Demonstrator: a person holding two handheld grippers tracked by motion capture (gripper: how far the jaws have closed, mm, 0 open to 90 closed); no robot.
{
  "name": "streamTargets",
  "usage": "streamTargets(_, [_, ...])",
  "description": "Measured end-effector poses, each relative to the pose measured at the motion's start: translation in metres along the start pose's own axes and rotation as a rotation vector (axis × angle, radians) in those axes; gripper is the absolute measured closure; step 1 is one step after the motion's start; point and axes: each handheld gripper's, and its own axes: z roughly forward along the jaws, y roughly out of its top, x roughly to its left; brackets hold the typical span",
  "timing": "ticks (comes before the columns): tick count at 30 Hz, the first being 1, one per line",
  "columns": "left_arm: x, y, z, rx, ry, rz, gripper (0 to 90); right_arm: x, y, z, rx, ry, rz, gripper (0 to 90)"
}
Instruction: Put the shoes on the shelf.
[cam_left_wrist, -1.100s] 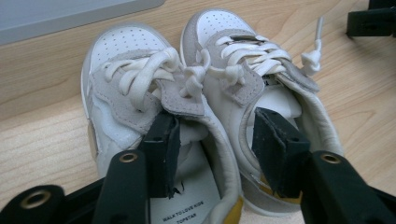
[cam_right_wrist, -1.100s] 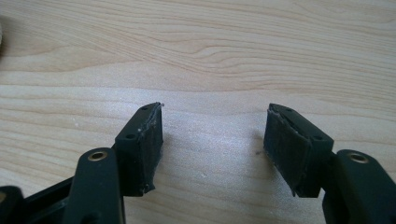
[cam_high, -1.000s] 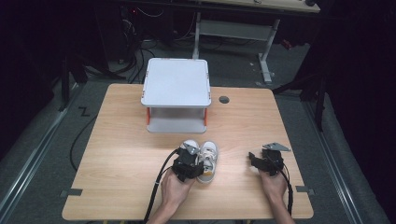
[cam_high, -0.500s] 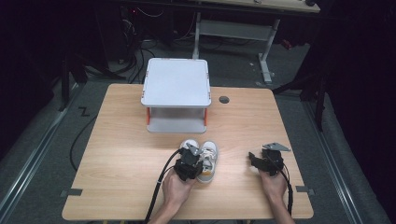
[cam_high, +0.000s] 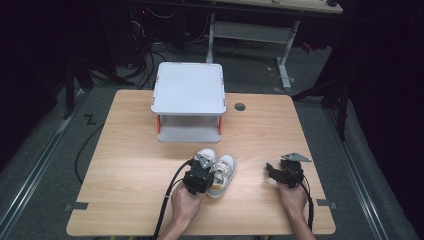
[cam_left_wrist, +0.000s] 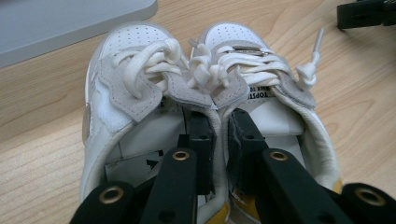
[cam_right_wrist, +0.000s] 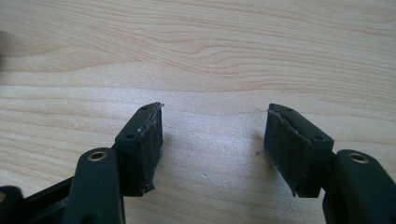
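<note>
We have the pair of white sneakers (cam_left_wrist: 205, 93) gripped: our left gripper (cam_left_wrist: 219, 135) has just closed its jaws, one inside each shoe, pinching the two touching inner collars together. The lift and the placing remain, likely onto the grey shelf stand (cam_high: 188, 90). The sneakers sit on the wooden table (cam_high: 125, 150) just in front of that stand, toes toward it. Our right gripper (cam_right_wrist: 212, 140) rests to the right of the shoes, well apart from them, jaws spread over bare wood.
</note>
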Motion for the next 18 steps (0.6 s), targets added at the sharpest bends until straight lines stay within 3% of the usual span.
streamTargets(10, [0.014, 0.0, -0.016, -0.024, -0.025, -0.013, 81.3, 0.0, 0.0, 0.0, 0.001, 0.001, -0.001, 36.7])
streamTargets(18, [0.033, 0.01, -0.028, -0.047, -0.004, -0.029, 81.3, 0.0, 0.0, 0.0, 0.002, 0.001, 0.002, 36.7])
